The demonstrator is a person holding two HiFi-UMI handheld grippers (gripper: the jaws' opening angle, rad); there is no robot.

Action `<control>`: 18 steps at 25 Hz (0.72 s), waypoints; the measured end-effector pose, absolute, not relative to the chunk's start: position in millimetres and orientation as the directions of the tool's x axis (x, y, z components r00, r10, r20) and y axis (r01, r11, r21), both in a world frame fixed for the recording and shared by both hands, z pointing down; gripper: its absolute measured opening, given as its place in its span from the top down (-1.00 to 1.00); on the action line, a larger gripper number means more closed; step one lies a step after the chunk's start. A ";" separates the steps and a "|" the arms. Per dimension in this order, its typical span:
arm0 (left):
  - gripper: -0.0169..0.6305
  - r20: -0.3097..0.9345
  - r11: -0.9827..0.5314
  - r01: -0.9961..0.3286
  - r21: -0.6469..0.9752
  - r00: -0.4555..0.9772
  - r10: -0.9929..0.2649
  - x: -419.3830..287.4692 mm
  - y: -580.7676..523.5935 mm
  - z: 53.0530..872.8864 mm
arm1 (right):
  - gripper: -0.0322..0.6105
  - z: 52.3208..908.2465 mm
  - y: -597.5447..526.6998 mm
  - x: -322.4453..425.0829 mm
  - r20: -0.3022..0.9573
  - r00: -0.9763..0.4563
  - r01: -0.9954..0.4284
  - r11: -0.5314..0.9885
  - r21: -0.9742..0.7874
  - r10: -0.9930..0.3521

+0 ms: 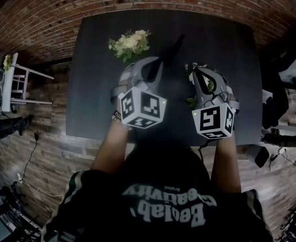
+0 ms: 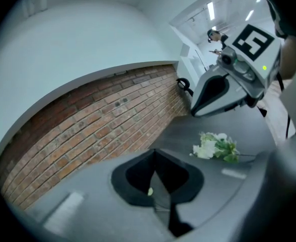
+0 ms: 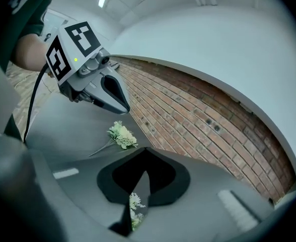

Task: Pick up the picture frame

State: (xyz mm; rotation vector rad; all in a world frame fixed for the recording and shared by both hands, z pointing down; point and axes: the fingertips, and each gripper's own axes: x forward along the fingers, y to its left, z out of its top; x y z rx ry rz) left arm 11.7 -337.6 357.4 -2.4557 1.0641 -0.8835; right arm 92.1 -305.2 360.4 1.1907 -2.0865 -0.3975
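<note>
Two flower bunches (image 1: 130, 43) (image 1: 190, 77), one table (image 1: 87, 84), two grippers (image 1: 174, 47) (image 1: 194, 70) (both closed).

**Dark grey, brick red and cream**

The counter (image 1: 92, 59) is a flat dark grey. The first bouquet (image 1: 130, 43) has cream-white blooms and green leaves, and the second bouquet (image 2: 216, 146) has the same colours. The brick wall (image 1: 47, 9) is red-brown with pale mortar lines. The floor (image 1: 52, 150) is brown planks. The left tongs (image 2: 155, 158) and the right tongs (image 3: 146, 155) have pale grey shells and black inner faces. Their cubes are white with black square markers, and each carries a small green light. The person's shirt (image 1: 163, 205) is black with white lettering.
</note>
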 end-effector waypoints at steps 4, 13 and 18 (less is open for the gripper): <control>0.84 0.435 -0.670 -0.571 -0.474 0.510 -0.742 20.3 -341.2 367.8 | 0.88 365.4 -312.7 103.0 0.417 -0.358 -0.638 0.544 0.544 -0.836; 0.34 0.516 -0.702 -0.636 -0.320 0.504 -0.692 37.9 -350.3 399.3 | 0.88 375.8 -322.2 119.0 0.412 -0.404 -0.630 0.575 0.523 -0.817; 0.23 0.561 -0.720 -0.640 -0.268 0.504 -0.657 48.6 -352.1 421.7 | 0.88 385.9 -325.7 127.0 0.425 -0.414 -0.623 0.591 0.512 -0.805</control>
